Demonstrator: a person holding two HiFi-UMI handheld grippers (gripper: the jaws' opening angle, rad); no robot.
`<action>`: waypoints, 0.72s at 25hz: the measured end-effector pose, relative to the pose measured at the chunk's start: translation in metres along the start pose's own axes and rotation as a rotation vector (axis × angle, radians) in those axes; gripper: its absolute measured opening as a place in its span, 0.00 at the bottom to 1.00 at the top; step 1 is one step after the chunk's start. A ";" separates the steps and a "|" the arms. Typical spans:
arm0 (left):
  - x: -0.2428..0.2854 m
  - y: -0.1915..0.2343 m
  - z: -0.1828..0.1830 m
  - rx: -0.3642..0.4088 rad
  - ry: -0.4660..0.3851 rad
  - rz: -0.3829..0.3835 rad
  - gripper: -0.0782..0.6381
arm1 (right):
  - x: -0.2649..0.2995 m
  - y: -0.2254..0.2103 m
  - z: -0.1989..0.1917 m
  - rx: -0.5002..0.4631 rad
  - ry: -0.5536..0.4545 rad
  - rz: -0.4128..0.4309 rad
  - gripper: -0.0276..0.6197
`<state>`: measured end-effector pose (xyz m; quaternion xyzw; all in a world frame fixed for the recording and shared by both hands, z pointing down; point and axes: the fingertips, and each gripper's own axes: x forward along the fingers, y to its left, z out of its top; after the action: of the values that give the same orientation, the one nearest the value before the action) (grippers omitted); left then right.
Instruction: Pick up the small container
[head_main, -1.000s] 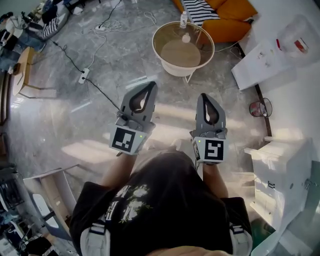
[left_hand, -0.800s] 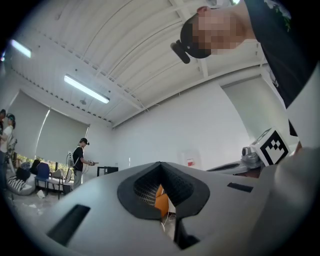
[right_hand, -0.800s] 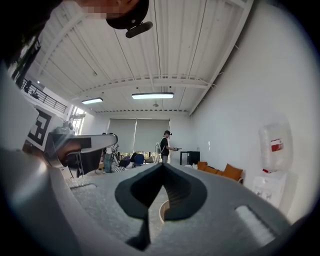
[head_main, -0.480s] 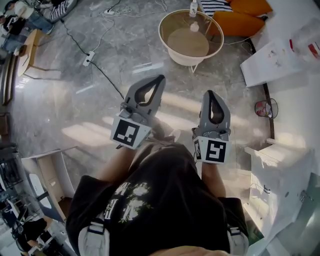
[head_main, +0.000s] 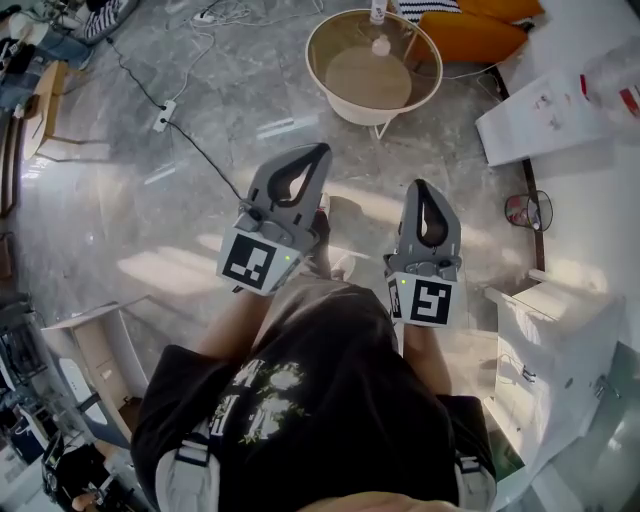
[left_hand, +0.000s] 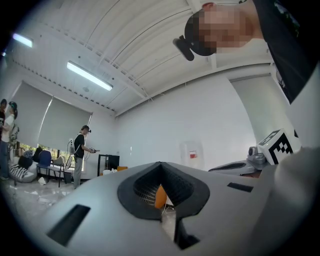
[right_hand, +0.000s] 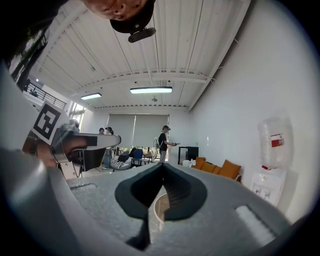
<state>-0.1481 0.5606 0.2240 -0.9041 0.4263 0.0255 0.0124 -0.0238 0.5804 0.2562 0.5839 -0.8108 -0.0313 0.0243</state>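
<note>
Holding a hand-held gripper in each hand, we have the two side by side in front of our black shirt (head_main: 330, 390). Both are above the grey floor (head_main: 150, 220) and both point level. The left hand-held gripper (head_main: 314, 158) has its jaws pressed together, and nothing is pinched in them. Through the little hole behind its tips we see only a bit of orange far away. The right hand-held gripper (head_main: 421, 192) has its jaws pressed together too, and it is also empty. Through its hole we see the pale rim of the round counter (head_main: 345, 88).

That counter stands ahead of us, well apart from both grippers. The small container (head_main: 381, 45) is white and sits on the counter near its far edge. A bottle (head_main: 378, 10) stands at the far edge just behind the container, and the top of the picture cuts it off. An orange sofa (head_main: 475, 35) is past the far edge of the counter.

On the floor to our left, a black cable (head_main: 200, 155) runs from a white power strip (head_main: 160, 115) toward the left gripper. A big water bottle on a white stand (right_hand: 272, 140) is by the wall on our right. Far across the room, a person (right_hand: 163, 142) stands by the windows.
</note>
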 end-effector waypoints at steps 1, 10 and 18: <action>0.005 0.005 0.000 -0.003 0.001 -0.004 0.11 | 0.006 -0.002 0.001 -0.006 0.000 -0.004 0.04; 0.064 0.047 0.010 0.008 -0.014 -0.056 0.11 | 0.077 -0.026 0.011 -0.002 -0.013 -0.026 0.04; 0.102 0.106 0.019 0.016 -0.023 -0.081 0.11 | 0.148 -0.023 0.030 -0.018 -0.026 -0.031 0.04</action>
<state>-0.1651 0.4154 0.1993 -0.9202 0.3894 0.0317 0.0257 -0.0512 0.4329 0.2253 0.5957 -0.8016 -0.0466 0.0187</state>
